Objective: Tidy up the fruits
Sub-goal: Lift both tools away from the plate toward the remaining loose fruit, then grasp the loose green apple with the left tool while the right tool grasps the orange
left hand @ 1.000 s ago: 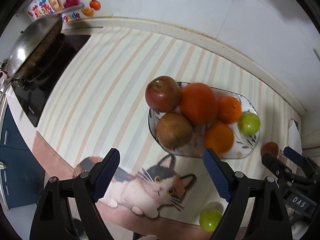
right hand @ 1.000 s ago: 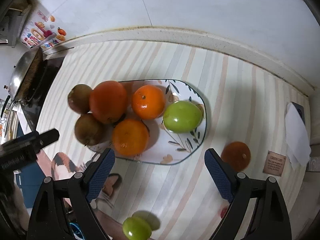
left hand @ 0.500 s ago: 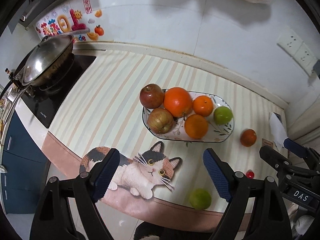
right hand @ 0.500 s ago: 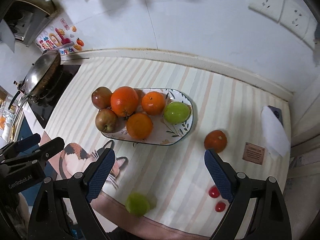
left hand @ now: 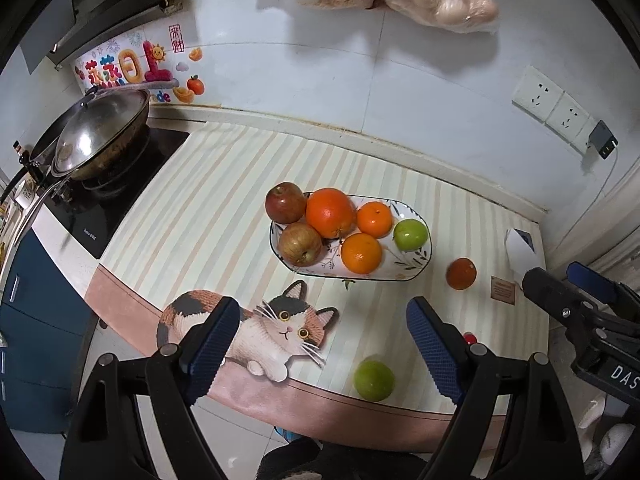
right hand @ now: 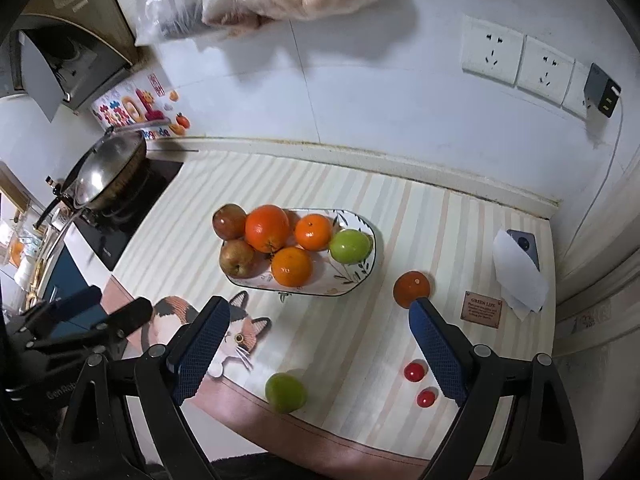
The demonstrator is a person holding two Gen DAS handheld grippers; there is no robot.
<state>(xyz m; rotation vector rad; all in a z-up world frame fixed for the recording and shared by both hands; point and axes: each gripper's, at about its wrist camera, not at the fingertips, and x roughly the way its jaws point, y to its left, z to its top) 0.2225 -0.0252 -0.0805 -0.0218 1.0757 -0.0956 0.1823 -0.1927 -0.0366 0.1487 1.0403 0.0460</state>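
Observation:
An oval patterned plate (left hand: pixel 416 268) (right hand: pixel 352 284) on the striped counter mat holds two red apples, three oranges and a green apple (left hand: pixel 410 234) (right hand: pixel 350 245). Loose on the mat lie a second green apple (left hand: pixel 374 380) (right hand: pixel 286 393) near the front edge, a dark orange tangerine (left hand: pixel 461 273) (right hand: pixel 412 289) right of the plate, and two small red fruits (right hand: pixel 413 371). My left gripper (left hand: pixel 322 350) and right gripper (right hand: pixel 320 350) are both open and empty, held high above the counter's front edge.
A wok (left hand: pixel 100 132) sits on a black hob at the left. A white tissue (right hand: pixel 518 272) and a small brown card (right hand: pixel 482 312) lie at the right. Bags hang on the tiled wall; sockets are at the upper right.
Both grippers have pulled back and up from the plate, so the whole counter and wall now show. Both stay open. The fruits have not moved.

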